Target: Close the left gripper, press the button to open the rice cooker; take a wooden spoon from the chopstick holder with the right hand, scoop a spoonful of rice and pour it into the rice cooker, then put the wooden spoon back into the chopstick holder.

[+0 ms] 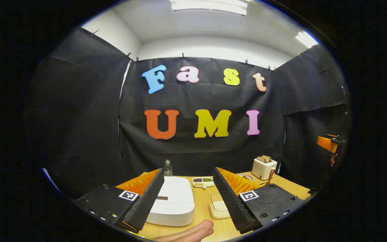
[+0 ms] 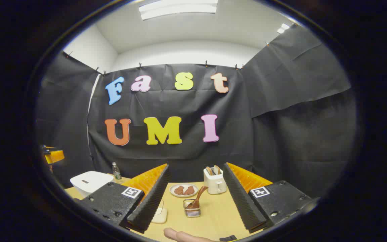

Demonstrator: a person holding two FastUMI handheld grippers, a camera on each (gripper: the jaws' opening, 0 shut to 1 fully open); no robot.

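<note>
Presently your bench (image 1: 220,228) carries the shut rice cooker (image 1: 173,201) near its left edge. Farther right, mid-bench, the chopstick holder (image 2: 192,208) holds the wooden spoon (image 2: 198,196). Your left tongs (image 1: 188,198) and right tongs (image 2: 195,201) both gape, gripping nothing.

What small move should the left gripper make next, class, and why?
Probably close the left gripper: its fingers stand wide apart, and the white rice cooker sits lid down just ahead of them, so its button cannot yet be pressed with shut fingers.
</note>
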